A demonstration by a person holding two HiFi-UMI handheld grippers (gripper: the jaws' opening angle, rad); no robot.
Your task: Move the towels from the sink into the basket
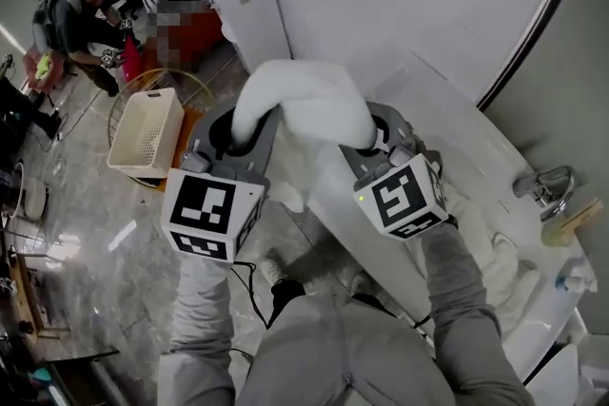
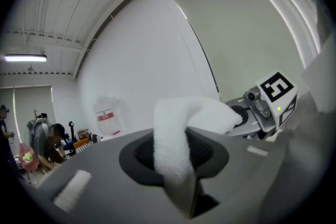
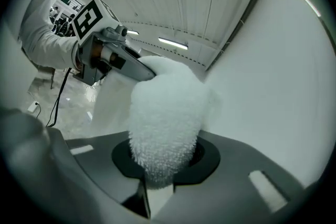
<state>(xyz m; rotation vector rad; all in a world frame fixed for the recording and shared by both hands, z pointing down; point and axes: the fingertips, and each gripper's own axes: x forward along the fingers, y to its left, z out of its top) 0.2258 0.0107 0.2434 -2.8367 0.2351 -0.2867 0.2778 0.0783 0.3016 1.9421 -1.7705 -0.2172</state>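
**Head view**
- 1 basket [image 1: 147, 133]: cream plastic, rectangular, slotted walls. It stands on the glossy marbled floor [image 1: 86, 233], well apart from the sink. I see only its bare walls inside.
- 1 sink [image 1: 476, 143]: white, smooth-rimmed, with a metal faucet [image 1: 544, 185] at its far end. It holds crumpled white towels [image 1: 490, 257].
- 1 towel [image 1: 300, 100]: white terry, thick and fluffy. It is lifted clear of the sink and arched between my 2 claws.
- The left claw [image 1: 238, 133] and right claw [image 1: 376, 143] sit side by side at about the same height.
- There is open floor between me and the basket.

**Left gripper view**
- The left claw is nearly closed. It pinches one end of the towel [image 2: 173, 139], which rises as a narrow folded band and bends over toward the right claw [image 2: 265, 105].
- A plain white wall [image 2: 142, 71] is behind.

**Right gripper view**
- The right claw is nearly closed on the other end of the towel [image 3: 165, 123], a rounded, nubbly bulge.
- The left claw [image 3: 113, 57] is just beyond it.
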